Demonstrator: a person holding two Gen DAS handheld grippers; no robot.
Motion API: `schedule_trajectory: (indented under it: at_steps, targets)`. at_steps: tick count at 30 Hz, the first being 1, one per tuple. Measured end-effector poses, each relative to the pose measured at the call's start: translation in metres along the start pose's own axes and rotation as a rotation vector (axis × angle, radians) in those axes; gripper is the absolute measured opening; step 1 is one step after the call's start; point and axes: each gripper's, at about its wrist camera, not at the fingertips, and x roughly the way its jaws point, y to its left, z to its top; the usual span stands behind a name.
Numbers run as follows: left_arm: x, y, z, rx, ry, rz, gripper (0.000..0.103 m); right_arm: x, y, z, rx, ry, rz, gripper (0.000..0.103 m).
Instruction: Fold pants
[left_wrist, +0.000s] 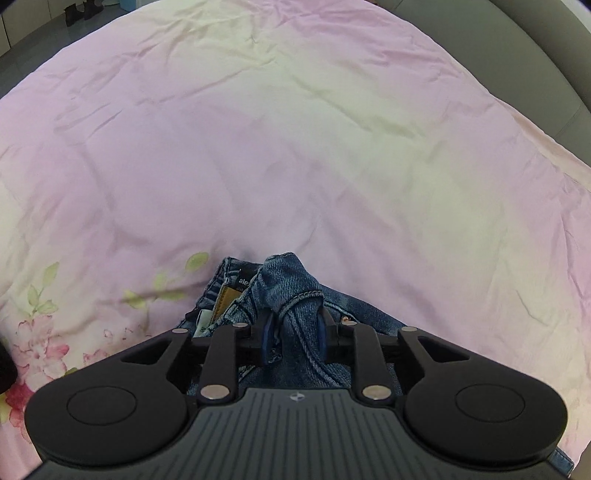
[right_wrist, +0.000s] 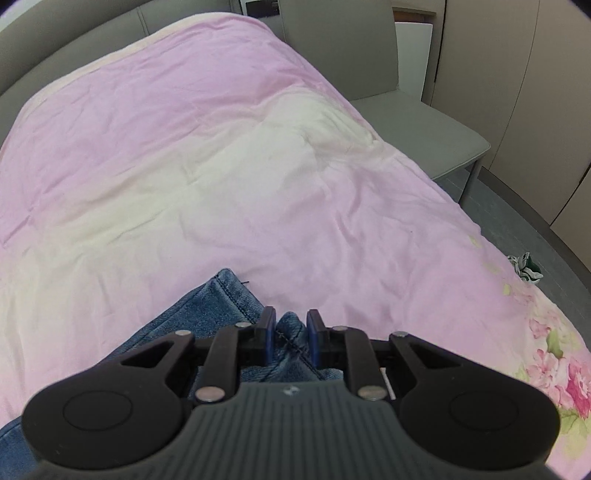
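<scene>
Blue denim pants lie on a pink bed cover. My left gripper is shut on a bunched fold of the pants at the waistband; a label and tan patch show just left of it. In the right wrist view, my right gripper is shut on a seamed edge of the pants, which spread to the lower left under the gripper body. Most of the pants are hidden beneath both grippers.
The pink cover has a floral print near its edge. A grey headboard runs behind the bed. A grey chair stands beside the bed; a small crumpled thing lies on the floor.
</scene>
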Motion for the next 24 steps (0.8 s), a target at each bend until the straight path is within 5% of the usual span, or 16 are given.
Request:
schedule_trajectory:
  at_steps: [3, 8, 11, 14, 19, 24]
  targets:
    - [-0.009, -0.006, 0.004, 0.052, -0.028, 0.025, 0.055, 0.010, 0.003, 0.003, -0.015, 0.007, 0.016, 0.025]
    - [-0.048, -0.027, 0.006, 0.249, -0.107, 0.000, 0.059, -0.017, 0.010, 0.013, -0.086, -0.046, 0.087, 0.049]
    - [-0.068, -0.053, -0.014, 0.524, -0.159, -0.009, 0.062, -0.038, 0.024, 0.012, -0.210, -0.059, 0.151, 0.050]
    - [-0.078, -0.079, -0.052, 0.868, -0.192, -0.001, 0.076, -0.059, 0.037, -0.001, -0.397, -0.073, 0.224, 0.057]
    - [-0.056, -0.116, -0.125, 1.391, -0.120, 0.060, 0.078, -0.083, 0.067, -0.048, -0.836, -0.094, 0.320, 0.066]
    - [-0.022, -0.127, -0.165, 1.697, -0.008, 0.163, 0.079, -0.087, 0.099, -0.108, -1.299, -0.054, 0.393, 0.067]
